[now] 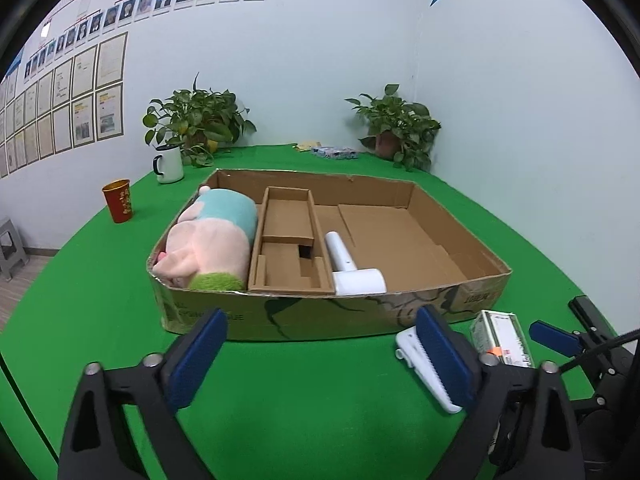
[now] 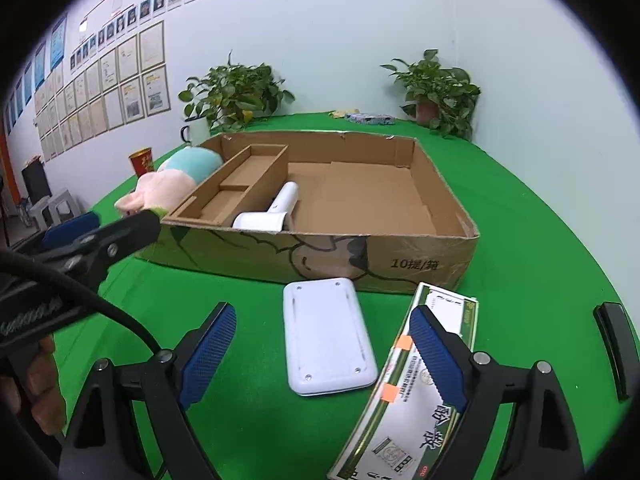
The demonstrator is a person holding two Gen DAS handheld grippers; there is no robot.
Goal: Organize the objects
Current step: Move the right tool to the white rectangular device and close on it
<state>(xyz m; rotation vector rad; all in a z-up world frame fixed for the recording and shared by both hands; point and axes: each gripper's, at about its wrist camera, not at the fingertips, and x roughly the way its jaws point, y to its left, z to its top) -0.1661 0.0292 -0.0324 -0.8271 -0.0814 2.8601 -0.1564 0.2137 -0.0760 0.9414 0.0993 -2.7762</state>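
My left gripper (image 1: pixel 322 354) is wide open with nothing in it, low in its frame; my right gripper (image 2: pixel 324 350) is wide open too, holding nothing. The white pad (image 2: pixel 328 336) lies flat on the green table (image 2: pixel 248 432) in the middle of the right view, in front of the box (image 2: pixel 424 264); the green carton (image 2: pixel 404 400) sits beside it, lower right. I think the pad goes next; I should come down straight, pinch its long sides, then lift it into the big empty part.
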